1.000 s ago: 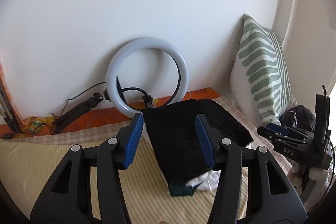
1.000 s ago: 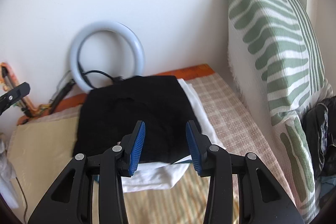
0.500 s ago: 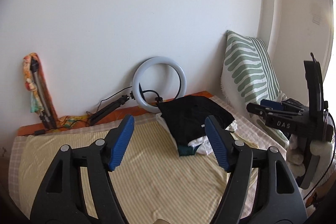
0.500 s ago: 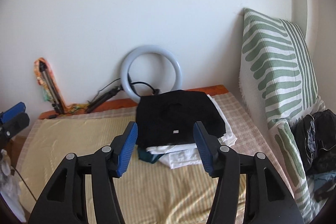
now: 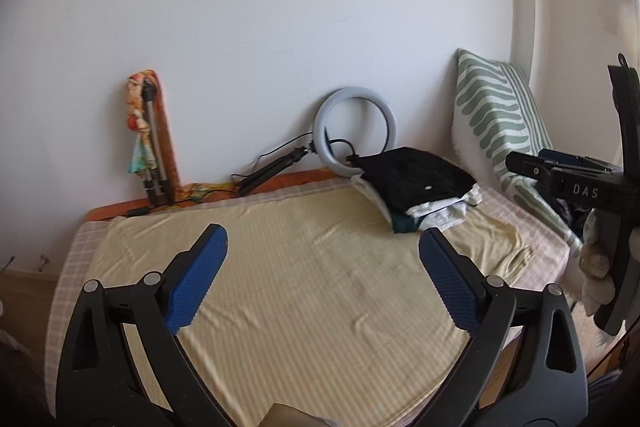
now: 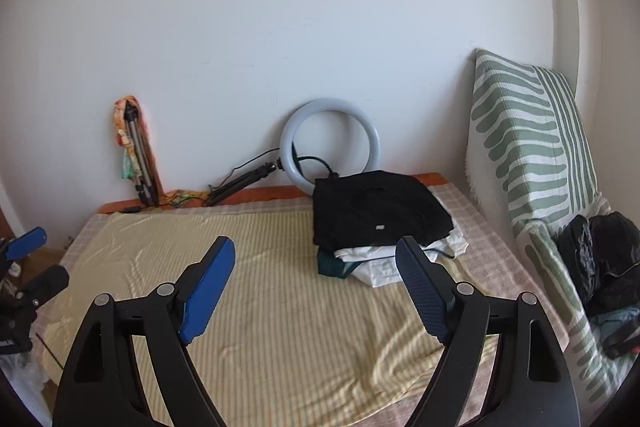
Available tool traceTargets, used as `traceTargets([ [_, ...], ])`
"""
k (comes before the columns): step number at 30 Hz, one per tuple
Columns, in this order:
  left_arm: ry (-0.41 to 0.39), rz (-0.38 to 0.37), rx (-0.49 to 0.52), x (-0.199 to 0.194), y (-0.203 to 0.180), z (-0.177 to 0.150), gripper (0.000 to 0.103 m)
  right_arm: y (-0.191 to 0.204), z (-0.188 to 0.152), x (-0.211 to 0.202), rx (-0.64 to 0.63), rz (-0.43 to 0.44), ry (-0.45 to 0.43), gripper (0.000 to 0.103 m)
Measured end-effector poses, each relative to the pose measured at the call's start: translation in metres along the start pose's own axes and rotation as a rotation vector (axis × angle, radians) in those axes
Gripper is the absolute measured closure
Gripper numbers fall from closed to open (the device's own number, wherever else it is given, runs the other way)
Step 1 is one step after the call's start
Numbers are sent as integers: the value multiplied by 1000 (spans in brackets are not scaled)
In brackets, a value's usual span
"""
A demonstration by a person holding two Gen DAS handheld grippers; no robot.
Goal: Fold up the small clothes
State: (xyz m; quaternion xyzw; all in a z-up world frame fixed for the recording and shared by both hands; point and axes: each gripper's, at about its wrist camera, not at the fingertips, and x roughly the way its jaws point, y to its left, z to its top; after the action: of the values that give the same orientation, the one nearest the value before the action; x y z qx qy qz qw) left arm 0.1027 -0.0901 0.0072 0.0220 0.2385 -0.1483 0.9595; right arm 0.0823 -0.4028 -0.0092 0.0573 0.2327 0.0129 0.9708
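Observation:
A stack of folded clothes sits at the far right of the bed, a black garment (image 5: 416,175) on top of white (image 5: 448,211) and dark green (image 5: 406,223) ones. The stack also shows in the right wrist view (image 6: 376,215). My left gripper (image 5: 322,277) is open and empty, well back over the yellow striped sheet (image 5: 300,287). My right gripper (image 6: 314,291) is open and empty, also back from the stack. The right gripper shows at the right edge of the left wrist view (image 5: 568,179).
A ring light (image 6: 330,147) leans on the wall behind the stack, its stand and cable beside it. A folded tripod with colourful cloth (image 6: 134,155) stands at the back left. A green striped pillow (image 6: 532,143) and dark clothes (image 6: 600,259) lie at the right.
Both grippers have pulled back and up from the folded stack, and their jaws have opened wider. The black garment stays on top of the stack.

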Motion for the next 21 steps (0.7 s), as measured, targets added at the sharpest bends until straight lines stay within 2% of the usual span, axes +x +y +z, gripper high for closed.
traceTargets([
  [5,-9,49,-4,-20,15,-30,0,18,-24,3,25,14,8,20],
  [16,41,159,-40,-6,40,-59,0,44,-59,24,7,-10,10,20],
  [21,83,128,-57,4,47,-69,0,47,-66,31,8,-24,20,20],
])
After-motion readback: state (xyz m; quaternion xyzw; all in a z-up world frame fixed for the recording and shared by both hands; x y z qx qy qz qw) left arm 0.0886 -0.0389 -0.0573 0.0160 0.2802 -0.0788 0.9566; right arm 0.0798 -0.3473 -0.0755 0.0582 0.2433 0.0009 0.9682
